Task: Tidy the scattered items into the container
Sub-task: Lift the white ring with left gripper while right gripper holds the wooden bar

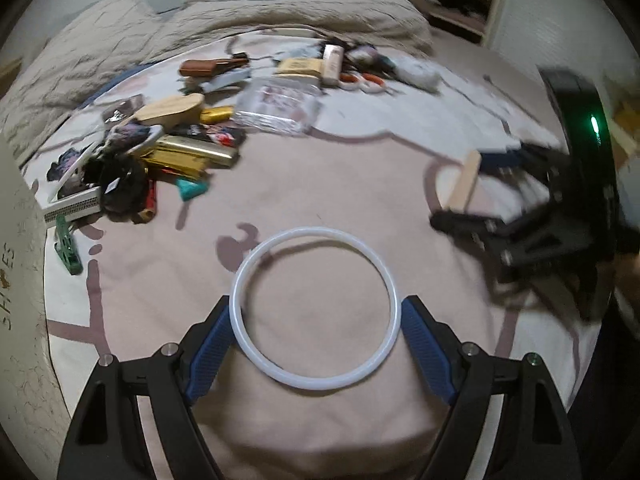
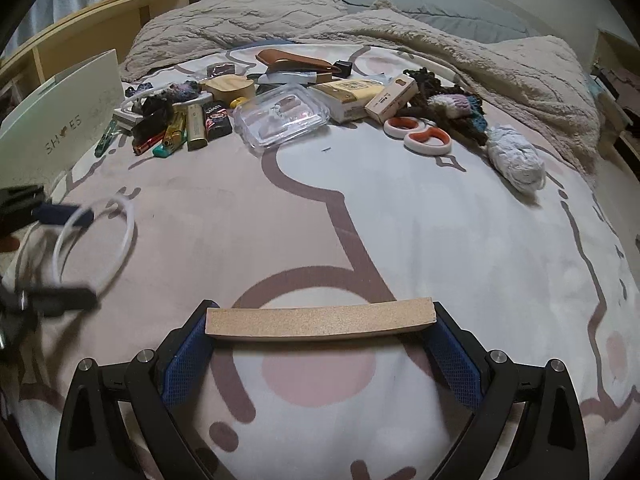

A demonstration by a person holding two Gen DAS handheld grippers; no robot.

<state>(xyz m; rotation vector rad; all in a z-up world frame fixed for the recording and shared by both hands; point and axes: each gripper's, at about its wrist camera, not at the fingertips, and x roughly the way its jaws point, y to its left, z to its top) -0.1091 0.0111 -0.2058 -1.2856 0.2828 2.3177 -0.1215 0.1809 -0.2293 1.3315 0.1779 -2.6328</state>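
Both tongs loaded, carrying to the box.
My left tongs (image 1: 316, 316) clench a white ring (image 1: 315, 308); my right tongs (image 2: 320, 320) grasp a tan block (image 2: 320, 318) endwise. The shoe box (image 2: 60, 120) stands left of both; next I swing over and release inside.

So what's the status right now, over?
Left hand-held gripper shut on white ring. Right hand-held gripper shut on tan block. Both over the bed; white box at left; nothing blocking.

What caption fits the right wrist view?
Right gripper holds a sanding block endwise above the bed; clutter pile behind, left gripper holding a white ring.
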